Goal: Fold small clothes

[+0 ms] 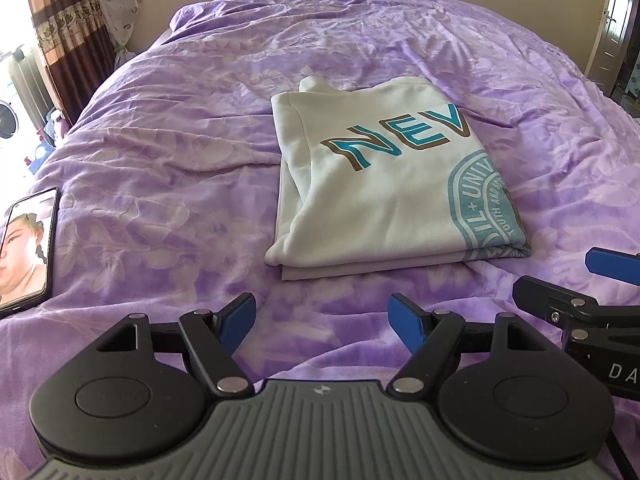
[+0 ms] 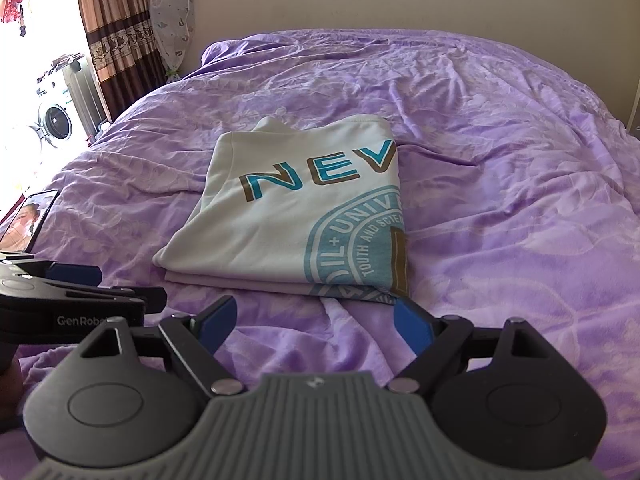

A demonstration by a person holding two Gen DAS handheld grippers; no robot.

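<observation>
A white T-shirt with teal and brown lettering and a teal round seal lies folded into a rectangle on the purple bedspread; it also shows in the right wrist view. My left gripper is open and empty, just short of the shirt's near edge. My right gripper is open and empty, its right blue pad close to the shirt's near right corner. The right gripper's fingers show at the right edge of the left view, and the left gripper's fingers at the left of the right view.
A phone with a lit screen lies on the bedspread at the left edge. Curtains and a washing machine stand beyond the bed on the left. A wall runs behind the bed.
</observation>
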